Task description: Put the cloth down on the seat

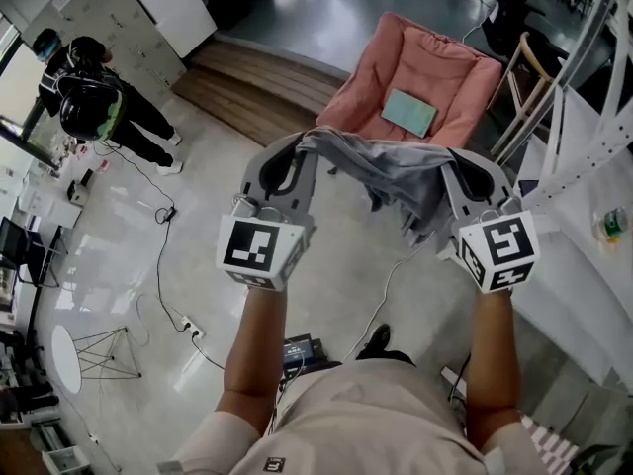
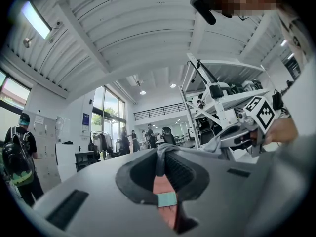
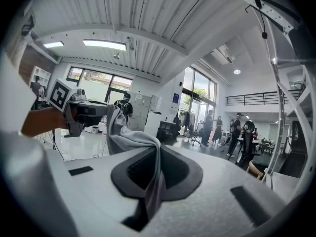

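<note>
A grey cloth [image 1: 388,173] hangs stretched between my two grippers, over the floor just short of a pink padded seat [image 1: 435,62]. My left gripper [image 1: 303,152] is shut on the cloth's left edge and my right gripper [image 1: 458,172] on its right edge. In the left gripper view the cloth [image 2: 160,163] is pinched at the jaw tips [image 2: 161,154], with the pink seat [image 2: 166,187] and a teal folded item [image 2: 167,199] showing through the gap. In the right gripper view the cloth [image 3: 132,137] drapes out of the shut jaws [image 3: 158,156]. The teal item [image 1: 409,113] lies on the seat.
A person with a backpack [image 1: 91,102] stands far left. White frame tubes [image 1: 593,127] and a wooden chair [image 1: 531,75] stand to the right of the seat. Cables [image 1: 163,255] trail over the glossy floor. A wooden step [image 1: 252,87] runs behind.
</note>
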The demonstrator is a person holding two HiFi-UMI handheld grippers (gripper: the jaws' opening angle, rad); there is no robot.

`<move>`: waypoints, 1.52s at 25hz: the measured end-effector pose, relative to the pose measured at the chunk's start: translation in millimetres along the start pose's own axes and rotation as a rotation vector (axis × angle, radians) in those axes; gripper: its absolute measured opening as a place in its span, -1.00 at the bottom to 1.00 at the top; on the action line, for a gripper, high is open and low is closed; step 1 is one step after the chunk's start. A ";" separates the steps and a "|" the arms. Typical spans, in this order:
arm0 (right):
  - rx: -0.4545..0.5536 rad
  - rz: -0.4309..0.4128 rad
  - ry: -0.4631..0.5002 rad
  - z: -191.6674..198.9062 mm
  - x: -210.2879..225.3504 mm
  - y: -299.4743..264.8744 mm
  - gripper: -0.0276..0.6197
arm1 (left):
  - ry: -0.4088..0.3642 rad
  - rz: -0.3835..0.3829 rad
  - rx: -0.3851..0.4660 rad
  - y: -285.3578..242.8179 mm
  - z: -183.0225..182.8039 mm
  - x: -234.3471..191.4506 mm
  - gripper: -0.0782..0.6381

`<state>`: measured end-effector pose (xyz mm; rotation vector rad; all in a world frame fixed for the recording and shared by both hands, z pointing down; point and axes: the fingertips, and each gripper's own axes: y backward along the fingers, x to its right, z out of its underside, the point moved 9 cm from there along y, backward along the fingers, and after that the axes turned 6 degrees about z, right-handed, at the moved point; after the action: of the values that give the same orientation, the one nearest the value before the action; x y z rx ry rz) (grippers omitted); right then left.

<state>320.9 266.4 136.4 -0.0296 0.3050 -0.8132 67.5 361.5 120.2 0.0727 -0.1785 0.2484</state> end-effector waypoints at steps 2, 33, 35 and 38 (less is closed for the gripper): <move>0.004 -0.009 -0.002 1.0 11.1 -7.4 -0.91 | 0.001 -0.012 -0.006 -11.4 -2.0 0.6 -0.71; -0.067 0.152 -0.031 19.5 89.0 -220.8 -0.91 | 0.029 0.151 0.044 -226.9 48.7 -167.3 -0.71; -0.070 0.168 -0.029 16.4 92.6 -234.2 -0.91 | 0.020 0.177 0.058 -239.9 55.5 -178.9 -0.71; -0.076 0.187 -0.028 8.3 90.4 -251.4 -0.91 | 0.022 0.198 0.065 -249.1 59.4 -197.2 -0.71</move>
<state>203.0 27.4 156.9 -0.0821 0.3071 -0.6156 -68.0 68.2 129.8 0.1169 -0.1559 0.4524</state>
